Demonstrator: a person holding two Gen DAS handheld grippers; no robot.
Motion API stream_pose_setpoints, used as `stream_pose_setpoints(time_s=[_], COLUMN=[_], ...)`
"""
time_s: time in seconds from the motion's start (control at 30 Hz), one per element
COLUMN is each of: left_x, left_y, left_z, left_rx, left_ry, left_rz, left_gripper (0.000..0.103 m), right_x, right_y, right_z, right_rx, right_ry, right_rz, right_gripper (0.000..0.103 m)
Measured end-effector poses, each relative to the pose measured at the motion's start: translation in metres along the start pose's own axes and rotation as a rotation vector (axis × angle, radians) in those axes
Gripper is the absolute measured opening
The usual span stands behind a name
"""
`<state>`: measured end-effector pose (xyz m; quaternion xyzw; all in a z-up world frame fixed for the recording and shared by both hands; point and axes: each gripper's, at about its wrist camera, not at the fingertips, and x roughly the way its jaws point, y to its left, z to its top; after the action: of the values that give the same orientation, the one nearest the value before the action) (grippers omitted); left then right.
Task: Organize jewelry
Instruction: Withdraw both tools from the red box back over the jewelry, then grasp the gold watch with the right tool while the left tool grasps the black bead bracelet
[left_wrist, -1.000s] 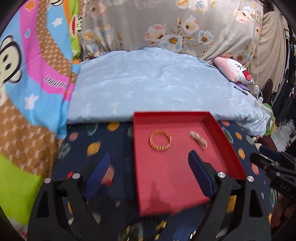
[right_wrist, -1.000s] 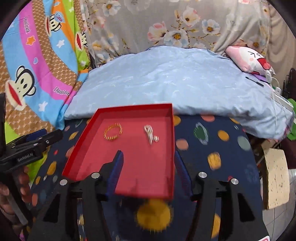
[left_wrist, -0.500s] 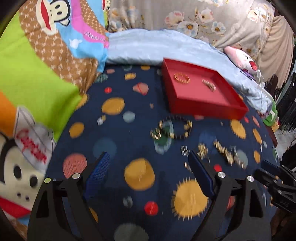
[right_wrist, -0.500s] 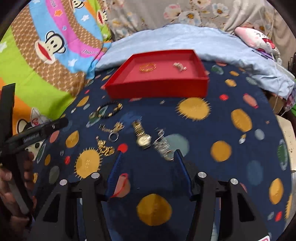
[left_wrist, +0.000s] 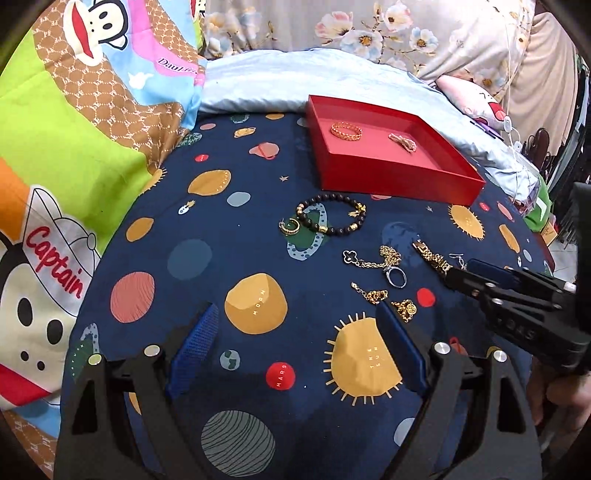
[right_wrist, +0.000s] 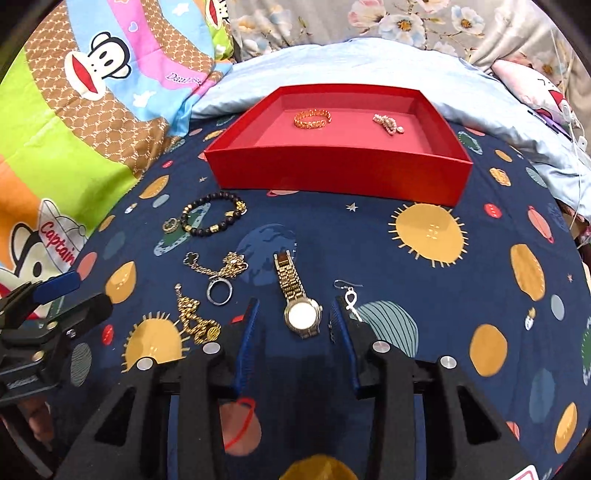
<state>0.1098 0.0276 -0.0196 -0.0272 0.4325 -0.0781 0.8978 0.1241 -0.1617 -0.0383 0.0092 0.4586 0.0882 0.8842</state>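
Right wrist view: gold-banded, white-faced watch (right_wrist: 297, 295) lies flat between the right gripper (right_wrist: 293, 319) jaws, which have just been closing, untouched.

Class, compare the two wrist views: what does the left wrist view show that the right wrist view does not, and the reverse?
Left only: the watch's face is hidden behind the right gripper; only its gold band shows.
Right only: the round white face of the gold wristwatch between the closing fingers, untouched, and the silver drop earring.
Both: red cardboard tray, black beaded bracelet, silver ring.
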Motion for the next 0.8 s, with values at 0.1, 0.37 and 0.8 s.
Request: stream_pose_setpoints(time_s=[0.1, 0.37, 0.8], left_x=[0.003, 0.009, 0.050], left_y=[0.003, 0.010, -0.011], left_z=[0.001, 0.006, 0.058], left_rx=[-0.007, -0.042, 0.022], left_ry=[0.004, 0.016, -0.016], left_rz=[0.000, -0.019, -0.073], left_gripper=[0.084, 0.084, 0.088], right_x=[0.009, 0.014, -0.034], right_y=[0.001, -0.002, -0.007], right_z=[0.001, 0.001, -0.015], right_rx=[-0.003, 0.001, 0.087], right_ry=[0.020, 0.035, -0.024], right_rz=[0.000, -0.009, 0.049], right_gripper=[0.036, 0.022, 0.022])
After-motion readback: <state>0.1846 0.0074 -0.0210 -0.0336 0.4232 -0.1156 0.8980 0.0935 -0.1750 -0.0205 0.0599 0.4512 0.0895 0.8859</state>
